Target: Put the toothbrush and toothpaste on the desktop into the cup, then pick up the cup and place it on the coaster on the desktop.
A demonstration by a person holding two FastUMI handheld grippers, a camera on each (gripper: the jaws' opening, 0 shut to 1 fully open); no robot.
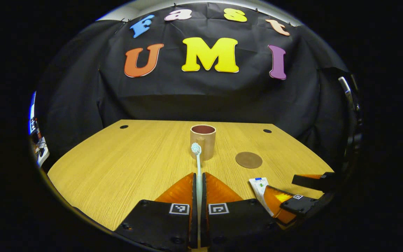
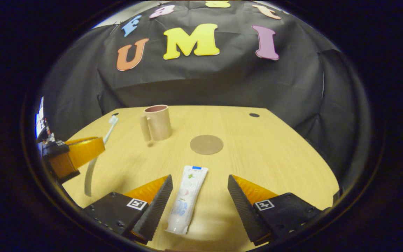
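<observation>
Pale-green plastic toothbrush [image 1: 198, 168] sits clamped between the left gripper's [image 1: 198, 178] closed fingers, lifted off the wooden desktop [image 1: 117, 168], bristle head toward the tan handled cup [image 1: 203, 141]. White toothpaste tube [image 2: 188, 196] lies flat between the right gripper's [image 2: 198, 187] wide-open fingers, untouched. Round brown coaster [image 2: 206, 144] lies beyond, right of the cup.
</observation>
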